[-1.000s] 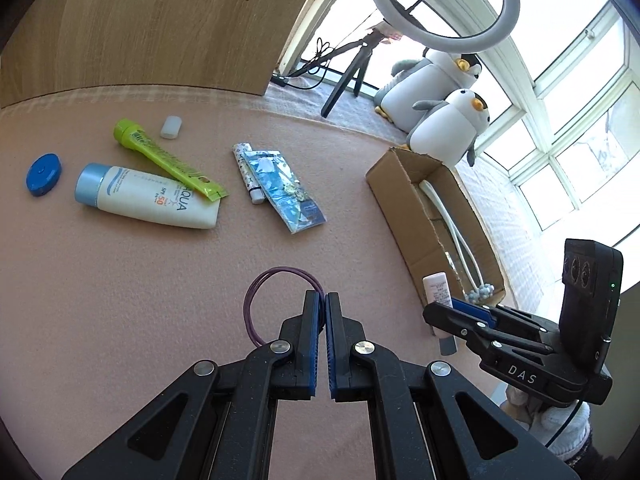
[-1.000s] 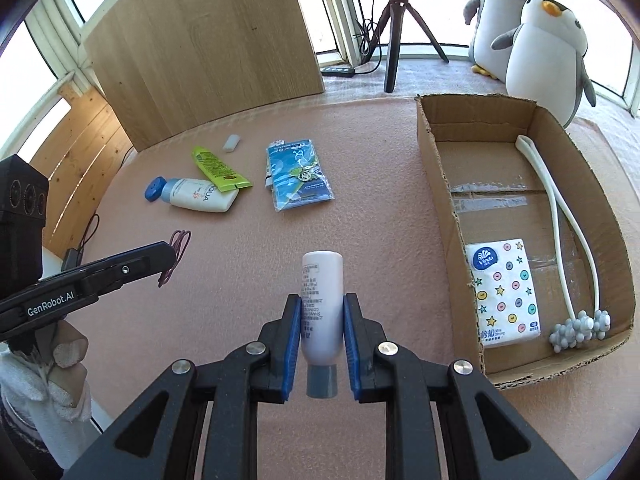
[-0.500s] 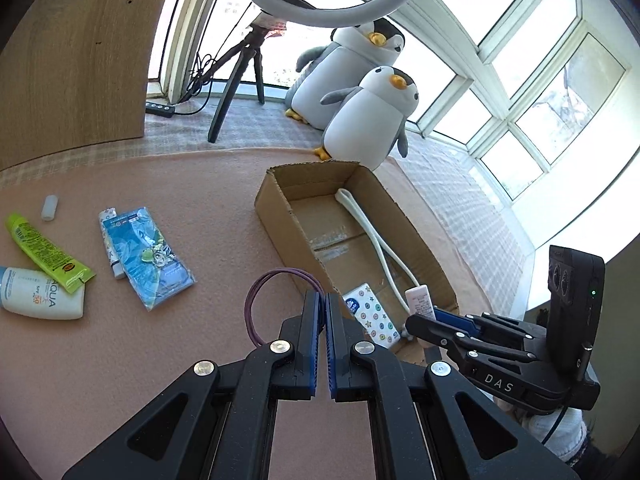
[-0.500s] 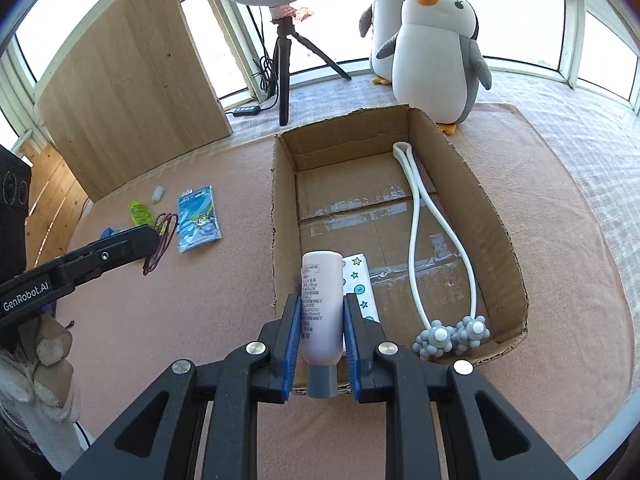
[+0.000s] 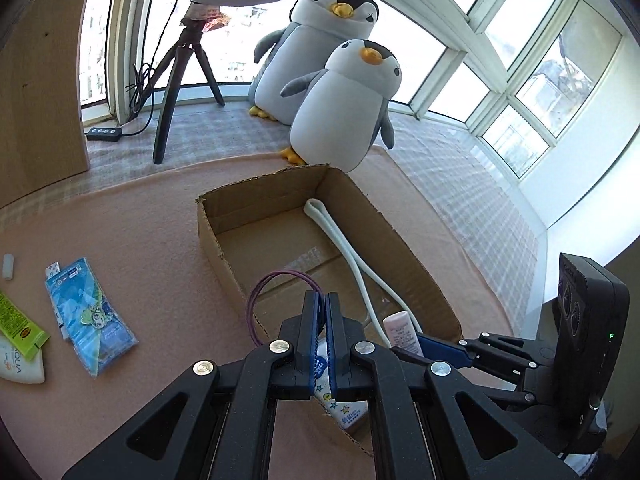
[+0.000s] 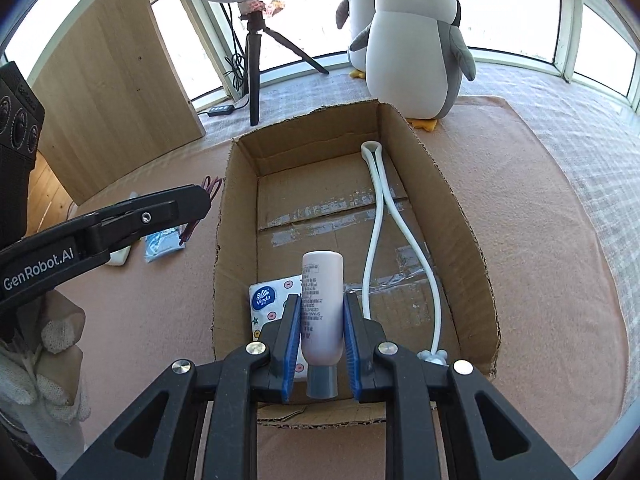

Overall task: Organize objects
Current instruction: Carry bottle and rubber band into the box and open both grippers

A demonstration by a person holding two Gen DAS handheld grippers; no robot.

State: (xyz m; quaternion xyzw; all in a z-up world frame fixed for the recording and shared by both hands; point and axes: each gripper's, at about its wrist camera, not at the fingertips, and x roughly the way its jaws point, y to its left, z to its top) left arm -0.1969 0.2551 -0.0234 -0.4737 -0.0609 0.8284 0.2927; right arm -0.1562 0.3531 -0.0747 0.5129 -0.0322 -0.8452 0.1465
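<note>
My left gripper (image 5: 320, 300) is shut on a purple hair tie (image 5: 272, 286), whose loop hangs over the left wall of the open cardboard box (image 5: 218, 244). From the side it shows as a long black arm (image 6: 202, 200) with the hair tie (image 6: 212, 184) at its tip. My right gripper (image 6: 322, 306) is shut on a white bottle (image 6: 322, 300), grey cap toward me, held over the near end of the box (image 6: 234, 248). The same bottle (image 5: 400, 330) pokes out of the right gripper (image 5: 424, 346) in the left wrist view. A tissue pack (image 6: 268, 300) and a white massager (image 6: 378, 240) lie inside.
On the pink mat left of the box lie a blue packet (image 5: 90, 320), a green tube (image 5: 18, 326) and a white sunscreen tube (image 5: 18, 364). Two plush penguins (image 6: 416, 40) and a ring-light tripod (image 6: 254, 60) stand behind the box. A gloved hand (image 6: 44, 360) holds the left gripper.
Both grippers have moved forward and right to the box. The hair tie now hangs over the box's left wall, and the bottle sits lower over the near end.
</note>
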